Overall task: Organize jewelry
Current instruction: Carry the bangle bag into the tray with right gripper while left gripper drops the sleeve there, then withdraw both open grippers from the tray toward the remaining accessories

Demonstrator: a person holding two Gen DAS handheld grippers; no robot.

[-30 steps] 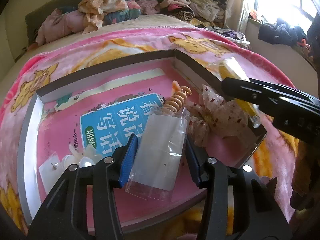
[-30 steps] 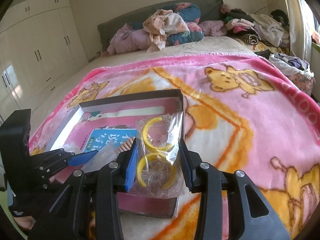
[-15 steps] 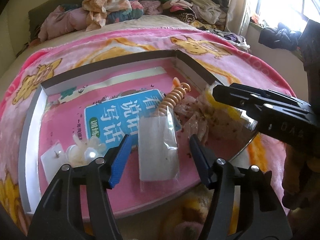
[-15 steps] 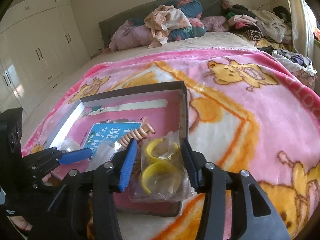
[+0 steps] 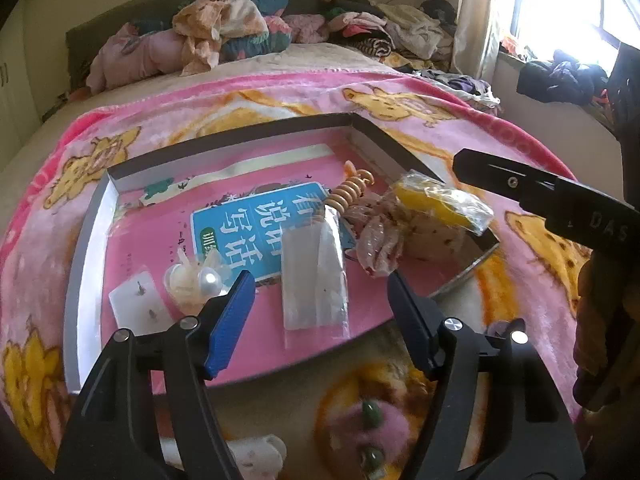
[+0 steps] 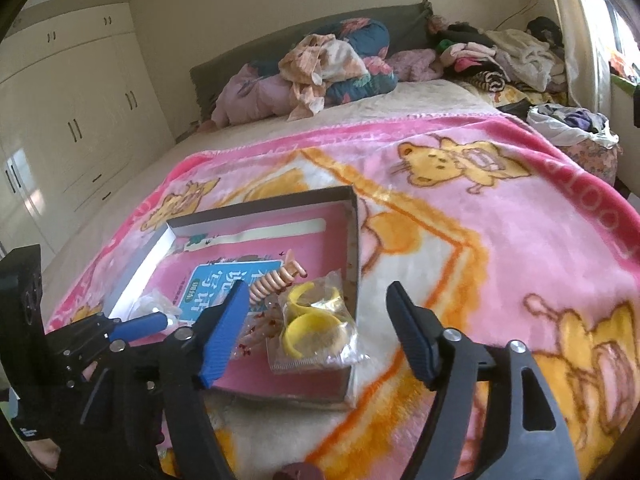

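Lengthwise, clear bag (image 5: 314, 280) points away from open left tool (image 5: 320, 320).

We see a pink blanket (image 6: 460, 208) printed with yellow-orange bears and orange lines. On it sits a shallow box (image 5: 92, 216) with grey walls, white inside, and a pink floor bearing a blue panel with white characters (image 5: 260, 224). Near the box's right edge, a clear bag (image 6: 316, 328) shows yellow bangles; beside it lie a peach-coloured spiral hair tie (image 5: 350, 192) and a pale fabric with dark red specks (image 5: 376, 240). A clear pouch (image 5: 314, 276) looks whitish. Both grippers are black with blue pads (image 6: 222, 336).
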